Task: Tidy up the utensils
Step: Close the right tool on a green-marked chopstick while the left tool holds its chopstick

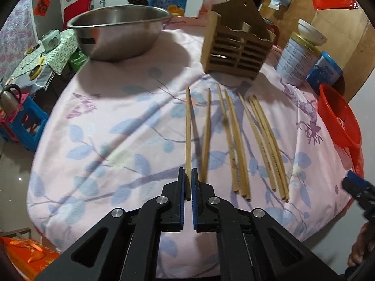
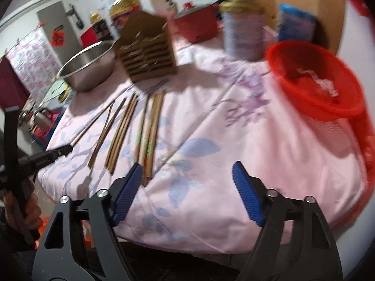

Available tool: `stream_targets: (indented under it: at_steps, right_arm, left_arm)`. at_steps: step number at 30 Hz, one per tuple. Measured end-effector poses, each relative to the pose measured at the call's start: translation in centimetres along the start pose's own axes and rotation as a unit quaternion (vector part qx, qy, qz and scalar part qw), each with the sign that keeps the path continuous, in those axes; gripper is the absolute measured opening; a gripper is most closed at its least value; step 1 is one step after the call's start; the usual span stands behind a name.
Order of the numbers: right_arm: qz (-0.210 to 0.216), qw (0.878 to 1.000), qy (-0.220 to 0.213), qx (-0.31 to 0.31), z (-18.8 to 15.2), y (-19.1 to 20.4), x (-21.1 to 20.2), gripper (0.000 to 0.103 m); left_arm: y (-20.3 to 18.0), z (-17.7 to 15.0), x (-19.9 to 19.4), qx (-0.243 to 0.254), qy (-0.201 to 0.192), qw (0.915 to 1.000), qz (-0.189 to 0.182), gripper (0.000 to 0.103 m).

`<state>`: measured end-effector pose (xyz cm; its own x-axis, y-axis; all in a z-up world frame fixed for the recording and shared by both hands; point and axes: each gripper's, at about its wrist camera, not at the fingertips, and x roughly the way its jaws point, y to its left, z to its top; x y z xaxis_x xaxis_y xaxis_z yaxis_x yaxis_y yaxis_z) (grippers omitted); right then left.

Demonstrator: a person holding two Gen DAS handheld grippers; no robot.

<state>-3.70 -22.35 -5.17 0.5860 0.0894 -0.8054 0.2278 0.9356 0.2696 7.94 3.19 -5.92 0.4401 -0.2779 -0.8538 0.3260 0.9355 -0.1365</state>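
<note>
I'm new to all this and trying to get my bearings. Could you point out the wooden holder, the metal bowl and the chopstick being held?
wooden holder [image 1: 234, 53], left wrist view, slatted front face.
metal bowl [image 1: 117, 37], left wrist view, outer side wall.
held chopstick [image 1: 188, 131], left wrist view, mid-shaft ahead of the closed left hand-held gripper [image 1: 188, 182].

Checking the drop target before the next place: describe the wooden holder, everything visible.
The holder is a brown box, wood by the look, with a taller peaked back panel that has a small hole near the top. Its front is two columns of horizontal slats with gaps; in the left wrist view a metallic glint shows through one gap. It stands upright on the pink floral cloth, right of the steel bowl, just beyond the far tips of the chopsticks. Neither gripper touches it.
</note>
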Motion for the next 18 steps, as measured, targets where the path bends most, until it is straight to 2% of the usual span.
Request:
stream_targets:
  at_steps: [3,5,7,13,15,17,18]
  right_arm:
    - [0.037,0.999,0.023,-0.002,0.0,1.1,2.2,0.058]
    - [0.041,0.999,0.023,-0.017,-0.1,2.0,3.3,0.053]
    - [0.029,0.998,0.025,-0.043,-0.5,3.0,4.5,0.052]
    - [0.062,0.996,0.049,-0.036,-1.2,4.2,7.0,0.038]
    - [0.070,0.995,0.057,-0.038,-1.6,4.6,7.6,0.028]
    - [0.077,0.995,0.056,-0.024,-1.7,4.4,7.8,0.013]
    - [0.078,0.995,0.054,-0.015,-1.7,4.0,7.8,0.011]
  left_arm:
    - [0.7,0.2,-0.3,0.001,0.005,1.0000,0.007,0.005]
    - [1.1,0.4,-0.5,0.005,0.010,0.9999,0.011,0.005]
    - [1.3,0.5,-0.7,0.010,0.012,0.9998,0.014,0.005]
    - [1.9,0.7,-0.9,0.022,0.019,0.9994,0.017,0.005]
    - [2.2,0.7,-0.9,0.022,0.022,0.9994,0.015,0.005]
    - [2.3,0.7,-0.8,0.024,0.025,0.9993,0.014,0.005]
    - [2.3,0.7,-0.8,0.026,0.026,0.9992,0.014,0.005]
